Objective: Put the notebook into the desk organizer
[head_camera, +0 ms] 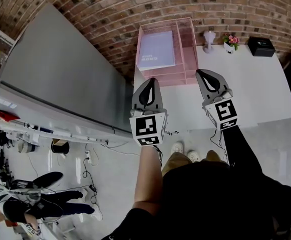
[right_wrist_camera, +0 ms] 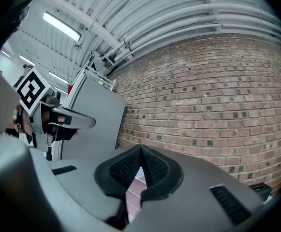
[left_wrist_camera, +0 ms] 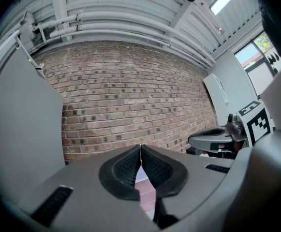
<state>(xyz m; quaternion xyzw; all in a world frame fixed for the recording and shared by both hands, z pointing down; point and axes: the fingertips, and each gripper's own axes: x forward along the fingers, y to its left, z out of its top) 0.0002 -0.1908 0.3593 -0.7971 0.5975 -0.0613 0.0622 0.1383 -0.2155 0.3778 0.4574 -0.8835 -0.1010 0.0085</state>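
Left tongs [left_wrist_camera: 140,147] and right tongs [right_wrist_camera: 140,148] are both closed on nothing, pads meeting, seen in their own views against a brick wall [left_wrist_camera: 130,95]. Only the head view shows the notebook [head_camera: 157,49] inside the pink desk organizer [head_camera: 188,44], in its wider left compartment, on the white bench [head_camera: 255,84].

The notebook [head_camera: 157,49] sits inside the pink desk organizer [head_camera: 188,41], just beyond the left hand-held gripper [head_camera: 149,81], on the white counter [head_camera: 258,86].
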